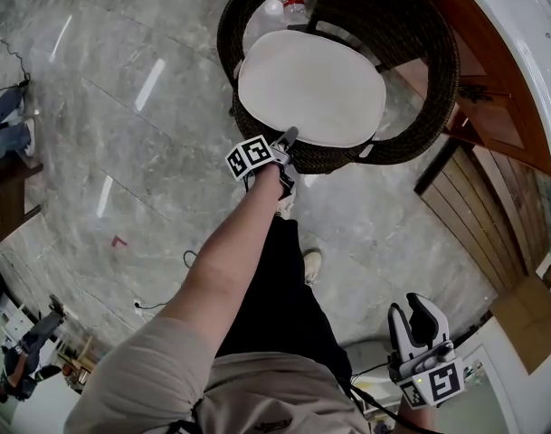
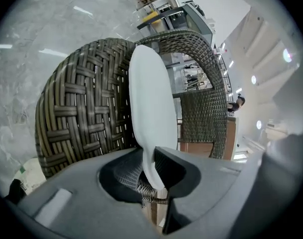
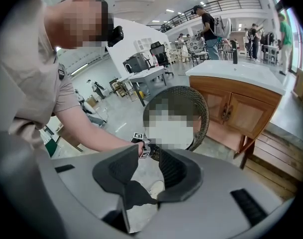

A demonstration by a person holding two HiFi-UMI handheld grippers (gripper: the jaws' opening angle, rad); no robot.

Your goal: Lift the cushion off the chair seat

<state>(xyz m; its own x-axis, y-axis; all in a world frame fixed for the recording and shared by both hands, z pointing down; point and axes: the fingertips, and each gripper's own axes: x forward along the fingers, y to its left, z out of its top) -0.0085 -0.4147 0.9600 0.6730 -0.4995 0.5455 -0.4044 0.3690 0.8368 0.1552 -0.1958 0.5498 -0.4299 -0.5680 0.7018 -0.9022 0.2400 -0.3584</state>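
A flat white cushion (image 1: 311,87) lies on the seat of a round dark wicker chair (image 1: 420,52). My left gripper (image 1: 287,139) reaches to the cushion's near edge at the seat's front rim. In the left gripper view the cushion (image 2: 151,103) runs edge-on away from the jaws. Its thin rim is pinched between the two pads of the left gripper (image 2: 150,156), with the woven chair (image 2: 86,118) behind. My right gripper (image 1: 415,307) hangs low at the right, well away from the chair. Its jaws stand open with only floor between them (image 3: 149,158).
A water bottle (image 1: 294,0) lies on the floor behind the chair. A wooden cabinet (image 1: 492,89) with a white top stands right of the chair. A thin cable (image 1: 166,297) runs over the marble floor, and my shoe (image 1: 312,265) is just below the chair.
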